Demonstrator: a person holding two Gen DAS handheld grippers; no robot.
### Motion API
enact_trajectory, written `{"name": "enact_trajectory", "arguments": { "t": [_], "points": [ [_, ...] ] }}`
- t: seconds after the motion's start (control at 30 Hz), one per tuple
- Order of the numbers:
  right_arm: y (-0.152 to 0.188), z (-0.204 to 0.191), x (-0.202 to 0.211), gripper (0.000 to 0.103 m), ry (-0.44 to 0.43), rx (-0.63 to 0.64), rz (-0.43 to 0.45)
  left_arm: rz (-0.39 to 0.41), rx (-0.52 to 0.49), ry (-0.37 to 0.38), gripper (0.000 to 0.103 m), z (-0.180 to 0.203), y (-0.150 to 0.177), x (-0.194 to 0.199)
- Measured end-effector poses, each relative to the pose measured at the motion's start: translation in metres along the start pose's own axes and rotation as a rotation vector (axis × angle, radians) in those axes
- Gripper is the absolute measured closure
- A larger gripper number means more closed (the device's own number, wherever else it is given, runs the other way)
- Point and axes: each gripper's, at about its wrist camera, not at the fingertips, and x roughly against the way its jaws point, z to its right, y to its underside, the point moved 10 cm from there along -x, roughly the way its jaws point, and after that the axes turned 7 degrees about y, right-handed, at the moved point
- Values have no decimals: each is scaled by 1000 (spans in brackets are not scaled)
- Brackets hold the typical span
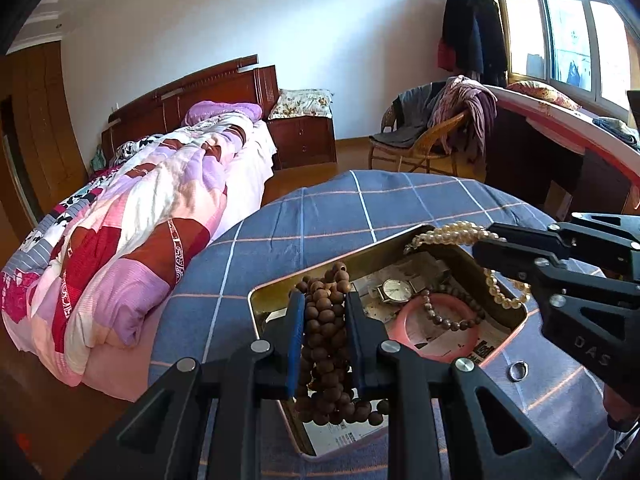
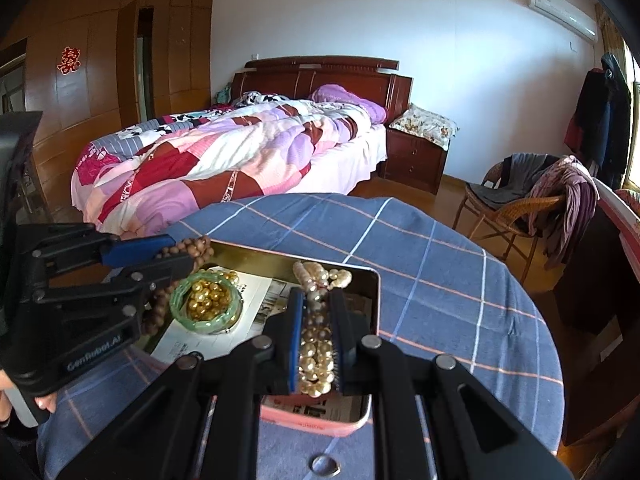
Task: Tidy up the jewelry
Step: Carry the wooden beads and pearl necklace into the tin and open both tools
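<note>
A bundle of wooden beads hangs lengthwise between the left gripper pads, over the open tin on the checked cloth. The right gripper, marked "DAS", clamps a pearl strand. "GenRobot.AI" marks the left one. A ring lies near the tin.

Your left gripper is hiding the tin's near wall, and the print on its paper lining is reading too small to make out.
</note>
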Motion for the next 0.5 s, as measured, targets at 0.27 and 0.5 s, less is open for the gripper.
{"name": "enact_trajectory", "arguments": {
  "t": [0.27,0.5],
  "points": [
    [5,-2,-17,88,3,13,-35,-28,-9,-11,83,-2,6,-12],
    [9,0,-28,88,21,26,-61,-51,-14,-19,83,-4,9,-22]
  ]
}}
